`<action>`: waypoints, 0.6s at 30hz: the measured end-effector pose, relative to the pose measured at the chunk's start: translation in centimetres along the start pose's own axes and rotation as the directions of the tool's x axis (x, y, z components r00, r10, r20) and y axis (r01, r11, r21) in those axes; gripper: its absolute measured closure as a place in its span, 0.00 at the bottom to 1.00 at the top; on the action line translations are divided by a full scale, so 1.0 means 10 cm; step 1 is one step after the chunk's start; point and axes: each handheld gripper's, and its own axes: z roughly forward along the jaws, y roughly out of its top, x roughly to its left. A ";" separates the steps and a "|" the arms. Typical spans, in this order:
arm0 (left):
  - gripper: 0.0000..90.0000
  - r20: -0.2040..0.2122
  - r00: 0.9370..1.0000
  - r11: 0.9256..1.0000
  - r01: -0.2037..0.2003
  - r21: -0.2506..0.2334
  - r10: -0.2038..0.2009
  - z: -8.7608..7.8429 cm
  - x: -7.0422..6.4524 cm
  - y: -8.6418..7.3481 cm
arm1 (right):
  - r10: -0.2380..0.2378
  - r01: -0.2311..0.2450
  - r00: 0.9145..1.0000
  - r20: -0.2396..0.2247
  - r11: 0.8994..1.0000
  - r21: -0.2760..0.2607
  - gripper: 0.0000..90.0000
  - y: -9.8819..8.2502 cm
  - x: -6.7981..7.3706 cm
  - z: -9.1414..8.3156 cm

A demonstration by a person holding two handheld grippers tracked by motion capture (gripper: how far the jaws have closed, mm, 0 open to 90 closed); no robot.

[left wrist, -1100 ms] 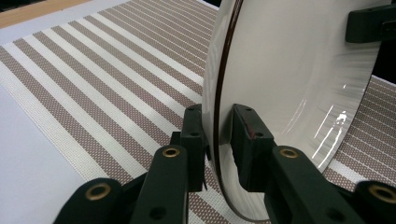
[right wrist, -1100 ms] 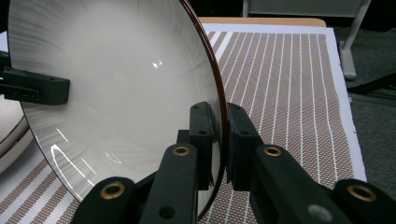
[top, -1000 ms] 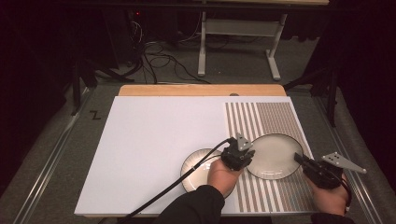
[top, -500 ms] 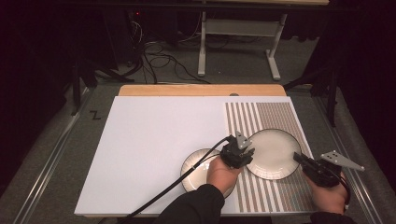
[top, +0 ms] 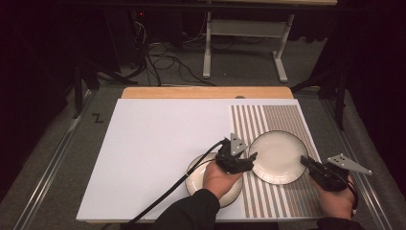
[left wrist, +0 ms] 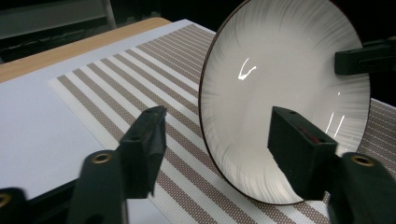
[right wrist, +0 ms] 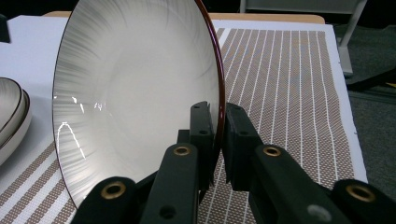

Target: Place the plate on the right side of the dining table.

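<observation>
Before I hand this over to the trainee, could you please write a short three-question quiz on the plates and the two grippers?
1. True or false: the right gripper clamps the rim of the white dark-rimmed round plate.
2. On what does that plate lie? A) brown-and-white striped placemat B) bare wooden table
3. What lies under the left hand?

Key: 1 true. 2 A. 3 A stack of white dark-rimmed bowls; the left gripper has just been opening, the plate's edge between its jaws, untouched.

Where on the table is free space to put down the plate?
Free: the white sheet left of the striped mat, and the mat's far strip beyond the plate. Crowded: the near right, where the bowls, the left claw and the right claw, shut on the plate's rim, sit together.
</observation>
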 end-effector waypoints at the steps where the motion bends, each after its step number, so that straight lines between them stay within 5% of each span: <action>1: 0.37 0.006 1.000 1.000 0.005 -0.004 -0.005 -0.03 0.02 -0.01 | -0.001 0.001 1.000 0.000 1.000 0.002 0.94 0.00 0.00 0.00; 18: 0.04 -0.017 1.000 1.000 0.016 -0.009 -0.017 -0.55 0.27 -0.14 | -0.013 0.013 1.000 0.017 1.000 0.005 0.94 0.01 0.02 0.00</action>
